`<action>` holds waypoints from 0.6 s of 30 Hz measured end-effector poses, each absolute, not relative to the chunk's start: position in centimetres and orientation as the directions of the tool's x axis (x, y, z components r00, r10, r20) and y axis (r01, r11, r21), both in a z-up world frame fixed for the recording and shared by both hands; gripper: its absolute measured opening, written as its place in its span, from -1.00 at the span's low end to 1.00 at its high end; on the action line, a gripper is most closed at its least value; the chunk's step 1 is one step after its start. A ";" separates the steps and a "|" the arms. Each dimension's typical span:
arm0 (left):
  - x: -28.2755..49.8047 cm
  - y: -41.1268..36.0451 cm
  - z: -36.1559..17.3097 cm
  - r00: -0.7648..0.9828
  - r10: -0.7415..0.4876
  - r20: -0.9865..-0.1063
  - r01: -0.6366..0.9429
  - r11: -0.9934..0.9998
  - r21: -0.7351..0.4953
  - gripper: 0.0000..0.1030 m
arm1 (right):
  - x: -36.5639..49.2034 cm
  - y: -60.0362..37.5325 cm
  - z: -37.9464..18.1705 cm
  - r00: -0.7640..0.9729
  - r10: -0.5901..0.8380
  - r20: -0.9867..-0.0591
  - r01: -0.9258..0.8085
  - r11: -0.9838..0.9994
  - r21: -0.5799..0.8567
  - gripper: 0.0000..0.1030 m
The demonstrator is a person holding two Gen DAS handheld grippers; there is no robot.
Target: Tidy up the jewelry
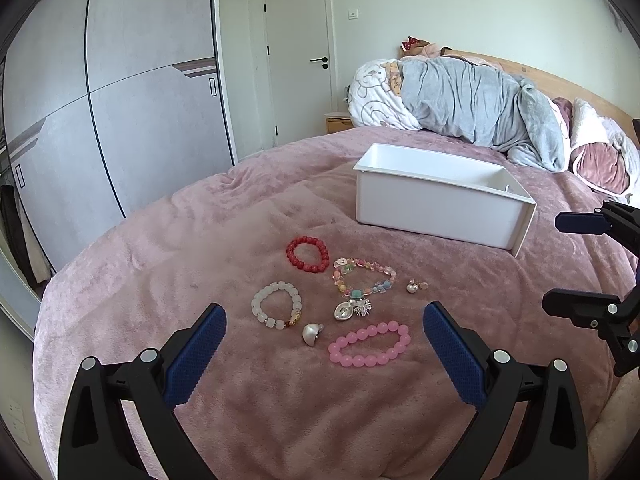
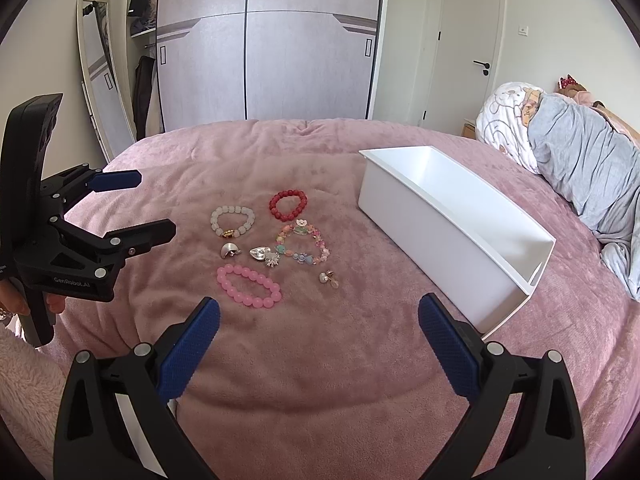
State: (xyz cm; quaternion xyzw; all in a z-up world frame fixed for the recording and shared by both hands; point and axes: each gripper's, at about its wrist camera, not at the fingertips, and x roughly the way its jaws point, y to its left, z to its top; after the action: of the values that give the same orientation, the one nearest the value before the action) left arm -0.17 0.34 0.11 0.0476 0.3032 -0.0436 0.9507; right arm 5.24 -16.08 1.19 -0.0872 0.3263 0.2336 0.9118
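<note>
Several pieces of jewelry lie on the pink bedspread: a red bead bracelet (image 1: 307,255) (image 2: 288,204), a white bead bracelet (image 1: 277,309) (image 2: 233,221), a multicolour charm bracelet (image 1: 363,278) (image 2: 303,243), a pink bead bracelet (image 1: 369,343) (image 2: 248,285), a silver shell piece (image 1: 313,333) (image 2: 228,249), a silver heart pendant (image 1: 345,311) (image 2: 259,254) and a small pearl earring (image 1: 416,287) (image 2: 329,278). An empty white box (image 1: 432,200) (image 2: 448,224) stands beyond them. My left gripper (image 1: 324,328) (image 2: 148,200) is open, just short of the pink bracelet. My right gripper (image 2: 319,318) (image 1: 560,260) is open and empty.
The pink bedspread (image 1: 240,220) covers the bed. Grey and white bedding (image 1: 460,100) is piled at the headboard. A wardrobe (image 2: 272,40), a door (image 1: 300,60) and a leaning mirror (image 2: 100,72) stand beyond the bed.
</note>
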 end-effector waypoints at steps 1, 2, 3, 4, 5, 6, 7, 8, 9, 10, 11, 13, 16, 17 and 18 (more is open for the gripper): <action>-0.2 0.3 0.2 0.812 -0.056 -0.581 0.114 0.991 0.064 0.94 | 5.3 -16.1 1.2 0.676 0.370 -0.637 -0.485 0.875 -0.006 0.90; 0.0 0.4 0.0 0.811 -0.056 -0.582 0.115 0.991 0.065 0.93 | 5.3 -16.1 1.2 0.676 0.370 -0.637 -0.485 0.875 -0.006 0.90; -0.1 0.4 0.0 0.811 -0.056 -0.582 0.116 0.991 0.066 0.93 | 5.3 -16.1 1.2 0.677 0.368 -0.637 -0.483 0.875 -0.007 0.90; -0.1 0.4 0.0 0.811 -0.055 -0.582 0.116 0.991 0.067 0.93 | 5.3 -16.1 1.2 0.677 0.370 -0.637 -0.484 0.875 -0.006 0.90; -0.1 0.3 0.0 0.810 -0.057 -0.583 0.117 0.991 0.066 0.93 | 5.3 -16.1 1.2 0.676 0.370 -0.637 -0.484 0.875 -0.005 0.90; -0.1 0.3 0.0 0.810 -0.058 -0.584 0.118 0.991 0.066 0.93 | 5.3 -16.1 1.2 0.677 0.370 -0.637 -0.484 0.875 -0.006 0.90; -0.2 0.3 0.0 0.810 -0.058 -0.584 0.119 0.991 0.067 0.94 | 5.3 -16.1 1.2 0.676 0.370 -0.637 -0.484 0.875 -0.006 0.90; -0.2 0.2 0.0 0.809 -0.058 -0.584 0.120 0.991 0.067 0.93 | 5.3 -16.1 1.2 0.677 0.369 -0.637 -0.484 0.875 -0.007 0.90; -0.2 0.2 0.0 0.809 -0.060 -0.585 0.121 0.990 0.066 0.93 | 5.3 -16.1 1.2 0.677 0.369 -0.637 -0.484 0.875 -0.007 0.90; -0.2 0.1 0.0 0.808 -0.060 -0.585 0.122 0.990 0.067 0.93 | 5.3 -16.1 1.2 0.676 0.371 -0.637 -0.485 0.875 -0.005 0.90; -0.1 0.4 0.0 0.808 -0.060 -0.586 0.120 0.991 0.064 0.93 | 5.3 -16.1 1.2 0.676 0.370 -0.637 -0.484 0.875 -0.006 0.90; 0.0 0.4 -0.1 0.808 -0.059 -0.586 0.120 0.991 0.065 0.93 | 5.3 -16.1 1.2 0.676 0.370 -0.638 -0.484 0.875 -0.006 0.90; 0.0 0.5 0.0 0.808 -0.058 -0.587 0.118 0.991 0.063 0.93 | 5.4 -16.1 1.1 0.673 0.368 -0.641 -0.485 0.875 -0.007 0.90; 0.0 0.5 0.0 0.808 -0.059 -0.587 0.117 0.991 0.061 0.93 | 5.4 -16.1 1.1 0.673 0.369 -0.641 -0.485 0.875 -0.006 0.90; 0.0 0.5 -0.1 0.807 -0.060 -0.587 0.116 0.991 0.058 0.93 | 5.4 -16.1 1.1 0.673 0.369 -0.640 -0.485 0.874 -0.006 0.90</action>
State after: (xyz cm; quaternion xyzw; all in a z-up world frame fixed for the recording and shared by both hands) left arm -0.01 0.54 -0.05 0.0457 0.3068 -0.0465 0.9495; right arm 5.36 -16.09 1.09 -0.0883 0.3290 0.2346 0.9105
